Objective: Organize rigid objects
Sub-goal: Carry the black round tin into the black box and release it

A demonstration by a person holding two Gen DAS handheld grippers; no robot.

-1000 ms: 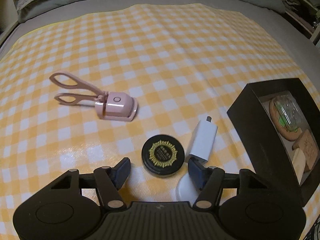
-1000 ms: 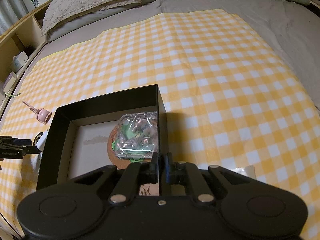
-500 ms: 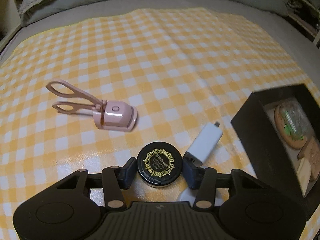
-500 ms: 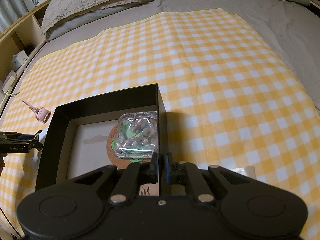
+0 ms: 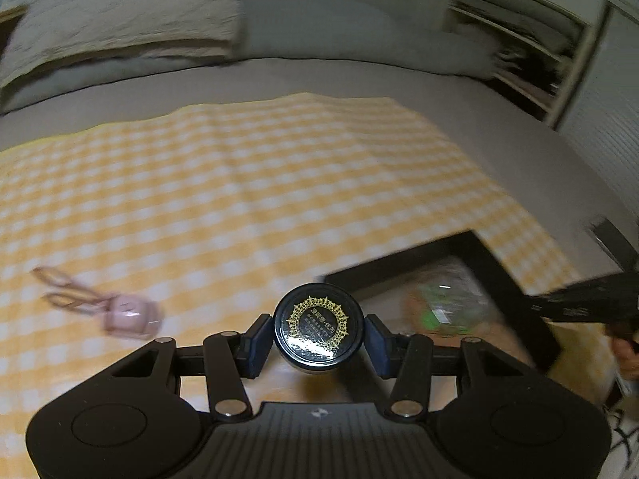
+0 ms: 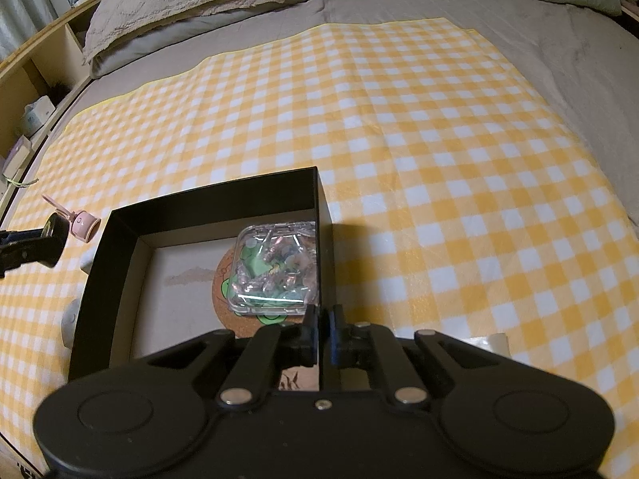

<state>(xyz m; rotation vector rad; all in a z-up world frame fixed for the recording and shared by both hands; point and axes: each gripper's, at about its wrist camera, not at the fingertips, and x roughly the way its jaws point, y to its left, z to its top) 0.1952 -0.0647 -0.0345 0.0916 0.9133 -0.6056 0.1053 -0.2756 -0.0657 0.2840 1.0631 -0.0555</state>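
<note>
Left tool (image 5: 318, 337) grips tin (image 5: 318, 326) | pink curler (image 5: 127, 315) left | black box (image 6: 120, 239) right

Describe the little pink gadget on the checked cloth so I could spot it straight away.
Start at the yellow checked cloth spread over the bed, then find the open black box on it. Just beyond the box's far left corner lies the pink gadget, apart from the box. It is the only pink thing there, with thin looped handles like scissors sticking out from a rounded body.
</note>
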